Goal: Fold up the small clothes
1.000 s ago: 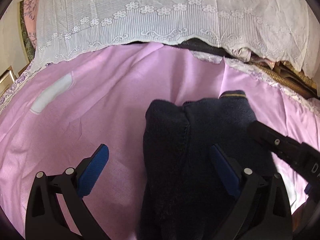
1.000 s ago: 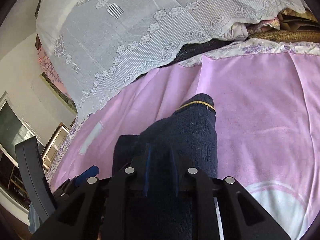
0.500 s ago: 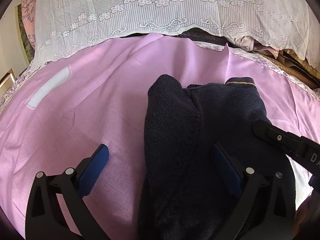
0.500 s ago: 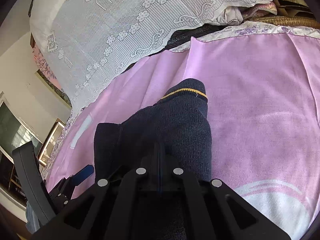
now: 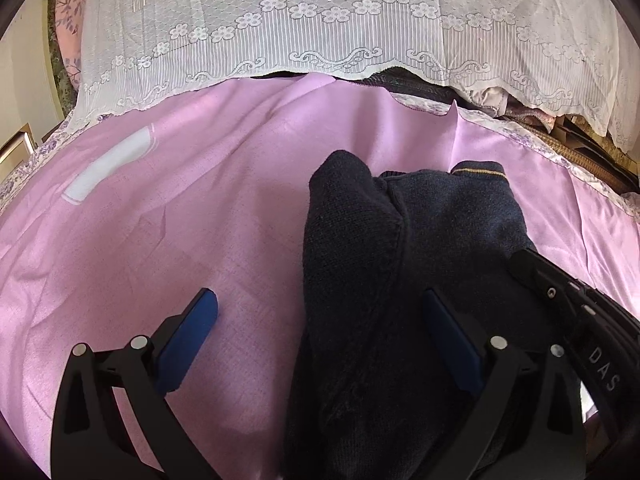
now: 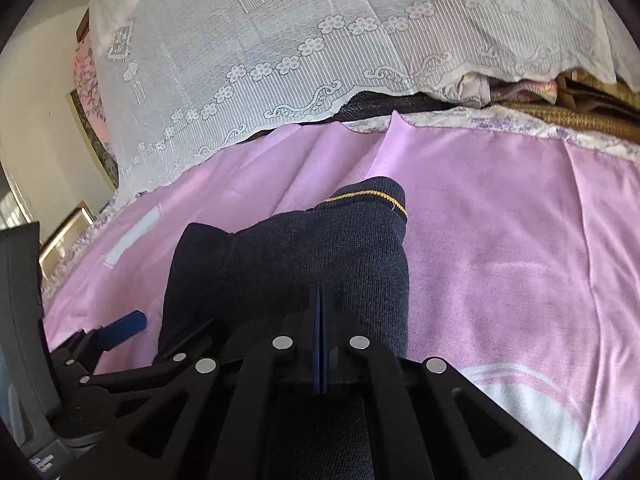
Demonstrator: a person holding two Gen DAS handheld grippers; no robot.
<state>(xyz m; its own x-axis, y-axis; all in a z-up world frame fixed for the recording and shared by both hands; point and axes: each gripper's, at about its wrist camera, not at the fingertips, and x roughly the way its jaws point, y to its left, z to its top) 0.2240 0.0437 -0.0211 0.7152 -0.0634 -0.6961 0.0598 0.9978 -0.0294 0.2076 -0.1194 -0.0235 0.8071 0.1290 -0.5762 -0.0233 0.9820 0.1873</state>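
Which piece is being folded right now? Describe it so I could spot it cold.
Start from the pink sheet spread below the white lace cover. Lying on it, right of centre in the left wrist view, is a dark navy knit garment, already partly doubled over. It is the only dark piece on the sheet, and a thin yellow stripe runs along its far cuff.

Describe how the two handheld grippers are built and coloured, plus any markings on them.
The left gripper has black, skeleton-like plastic fingers with cut-out openings, silver round rivets at the joints and flat blue pads on the inner faces. The right gripper is the same build: black frame, silver rivets, blue pads. Seen from the left wrist camera, its side bears pale letters reading "DAS". No cables, sleeves or hands show.
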